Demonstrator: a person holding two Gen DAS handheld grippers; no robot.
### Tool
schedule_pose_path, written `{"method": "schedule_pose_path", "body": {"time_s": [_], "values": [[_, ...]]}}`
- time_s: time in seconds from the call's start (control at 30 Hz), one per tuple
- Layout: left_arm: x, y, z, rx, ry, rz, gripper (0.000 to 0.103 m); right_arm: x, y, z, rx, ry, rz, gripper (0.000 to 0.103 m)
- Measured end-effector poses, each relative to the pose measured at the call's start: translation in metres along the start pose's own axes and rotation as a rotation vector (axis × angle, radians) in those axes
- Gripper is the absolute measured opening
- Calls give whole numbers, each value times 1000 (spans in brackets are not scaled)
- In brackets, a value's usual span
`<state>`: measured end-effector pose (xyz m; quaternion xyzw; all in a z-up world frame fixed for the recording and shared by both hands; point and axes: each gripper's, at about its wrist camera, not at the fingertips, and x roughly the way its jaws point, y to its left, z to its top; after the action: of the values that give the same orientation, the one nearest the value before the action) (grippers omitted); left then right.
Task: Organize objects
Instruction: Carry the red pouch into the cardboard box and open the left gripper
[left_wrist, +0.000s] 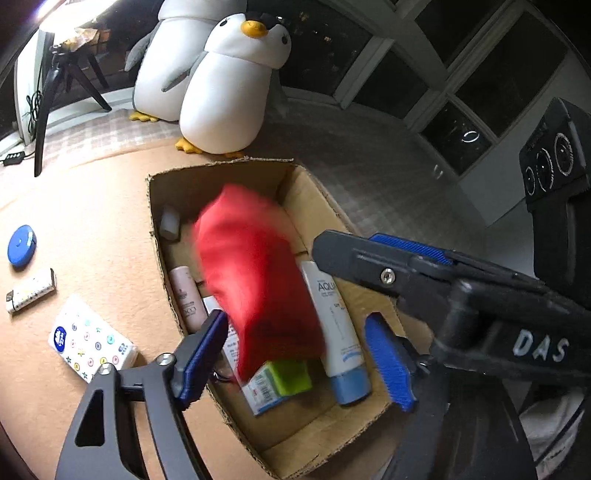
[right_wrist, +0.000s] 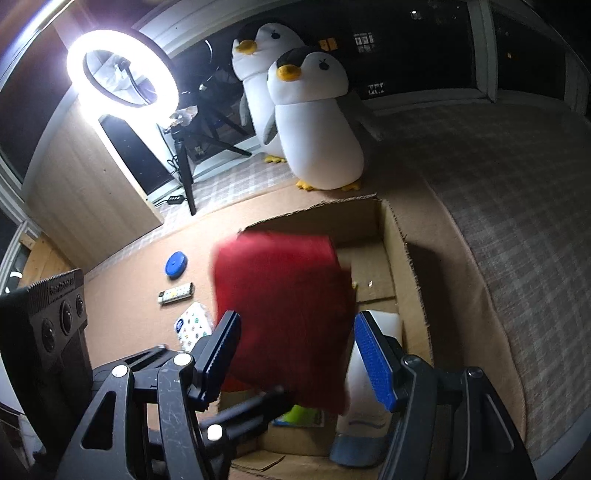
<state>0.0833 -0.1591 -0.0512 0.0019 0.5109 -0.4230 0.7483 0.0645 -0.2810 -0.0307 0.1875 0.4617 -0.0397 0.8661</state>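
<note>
A red cloth pouch (left_wrist: 258, 280) hangs blurred over an open cardboard box (left_wrist: 221, 165). It sits between the blue pads of my left gripper (left_wrist: 295, 350), with a gap on each side, so the gripper is open. In the right wrist view the red pouch (right_wrist: 284, 314) is just as blurred between the pads of my right gripper (right_wrist: 295, 343), which do not press on it. One finger of the right gripper (left_wrist: 369, 258) reaches in over the box's right side. Inside the box lie a white tube with a blue cap (left_wrist: 340, 332), a pink bottle (left_wrist: 188, 299) and a green-and-white carton (left_wrist: 280, 384).
On the tan mat left of the box lie a blue round tape measure (left_wrist: 21, 245), a small patterned lighter-like stick (left_wrist: 31, 290) and a tissue pack (left_wrist: 90, 343). Two plush penguins (left_wrist: 229, 92) stand behind the box. A ring light (right_wrist: 122, 68) on a tripod stands at the back left.
</note>
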Motion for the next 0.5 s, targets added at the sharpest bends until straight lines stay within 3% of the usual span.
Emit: {"method": "schedule_pose_path", "body": {"time_s": [0.27, 0.5], "values": [[-11, 10, -5, 1, -1, 5, 80, -4, -7, -2, 28, -14, 9, 62], [-43, 33, -17, -43, -39, 14, 80, -8, 3, -7, 39, -19, 50, 62]]}}
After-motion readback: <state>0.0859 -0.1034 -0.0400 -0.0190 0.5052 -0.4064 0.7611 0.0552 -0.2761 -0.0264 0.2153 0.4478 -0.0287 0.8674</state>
